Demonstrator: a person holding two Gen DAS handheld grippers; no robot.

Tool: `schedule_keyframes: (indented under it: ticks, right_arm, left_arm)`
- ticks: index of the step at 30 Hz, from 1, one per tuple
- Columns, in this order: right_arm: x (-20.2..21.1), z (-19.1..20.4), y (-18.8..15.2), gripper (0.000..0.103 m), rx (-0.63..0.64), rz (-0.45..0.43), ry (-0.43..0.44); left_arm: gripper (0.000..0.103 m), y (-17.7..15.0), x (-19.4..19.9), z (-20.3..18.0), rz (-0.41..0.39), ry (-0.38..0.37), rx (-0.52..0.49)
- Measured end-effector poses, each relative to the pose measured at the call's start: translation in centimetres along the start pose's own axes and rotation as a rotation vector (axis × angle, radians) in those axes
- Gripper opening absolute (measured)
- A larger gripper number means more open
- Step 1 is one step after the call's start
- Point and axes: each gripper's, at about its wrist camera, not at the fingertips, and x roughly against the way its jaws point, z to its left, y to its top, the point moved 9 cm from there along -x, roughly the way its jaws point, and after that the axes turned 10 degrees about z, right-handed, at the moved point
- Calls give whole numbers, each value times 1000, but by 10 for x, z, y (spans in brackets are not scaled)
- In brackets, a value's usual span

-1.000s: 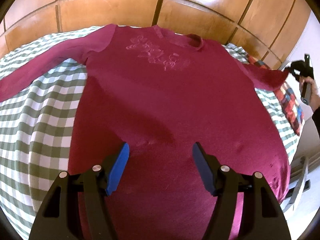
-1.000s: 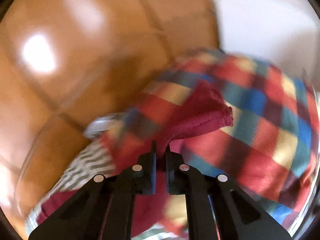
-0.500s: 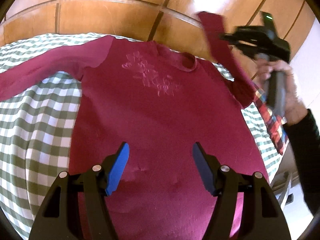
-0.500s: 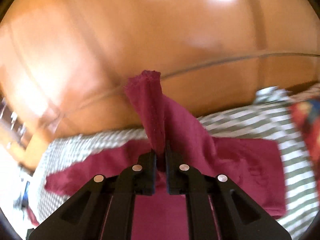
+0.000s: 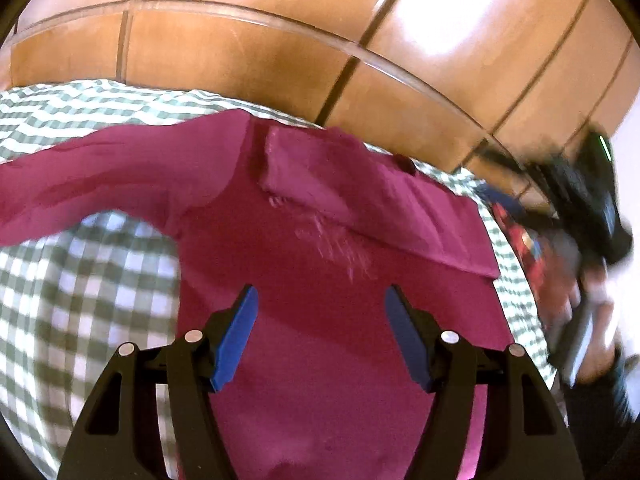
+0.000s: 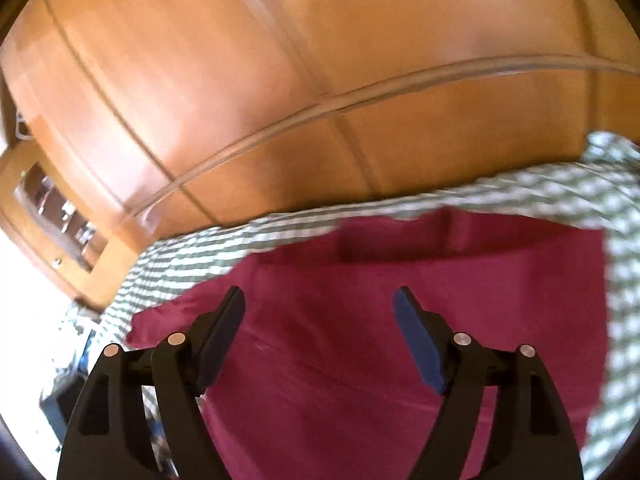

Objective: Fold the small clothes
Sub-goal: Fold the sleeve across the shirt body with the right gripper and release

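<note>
**Right sleeve folded across the maroon sweater, both grippers released**

The maroon long-sleeved sweater (image 5: pixel 320 320) lies flat on the green-checked bedspread (image 5: pixel 80 280), collar toward the wooden wardrobe (image 5: pixel 240 48). Its right sleeve (image 5: pixel 360 200) lies folded across the chest; the left sleeve (image 5: pixel 100 176) stretches toward the bedspread's left edge. The left gripper (image 5: pixel 320 332) hovers spread wide, grasping nothing. The right gripper (image 6: pixel 320 336) is likewise spread and empty above the sweater.

Maroon sweater (image 5: pixel 320 280); green-white checked bedcover (image 5: pixel 80 300); blue gripper pads (image 5: pixel 236 336); orange-brown wood panels (image 6: pixel 280 80).
</note>
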Motion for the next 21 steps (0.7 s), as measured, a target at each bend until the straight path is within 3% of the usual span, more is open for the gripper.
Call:
schedule_keyframes:
  ticks: [2, 7, 13, 15, 17, 18, 19, 21]
  right_arm:
    - [24, -34, -16, 74, -36, -9, -52]
    - [60, -123, -75, 57, -178, 1, -179]
    - [73, -182, -116, 53, -350, 3, -166]
    - [69, -185, -114, 50, -383, -5, -134]
    - [67, -183, -107, 50, -397, -26, -120]
    - [67, -180, -100, 50, -404, -45, -119]
    - [69, -178, -92, 50, -409, -71, -118]
    - [75, -174, -79, 50, -403, -109, -129]
  left_arm:
    - [64, 12, -7, 6, -3, 2, 25]
    - [64, 49, -35, 22, 12, 20, 78]
    - [62, 76, -67, 31, 47, 71, 89]
    - [53, 82, -75, 32, 56, 82, 84]
    - [29, 86, -84, 30, 81, 76, 78]
    - [24, 87, -87, 29, 87, 71, 74]
    - [9, 88, -87, 25, 89, 66, 64]
    - [7, 89, -79, 16, 59, 66, 40]
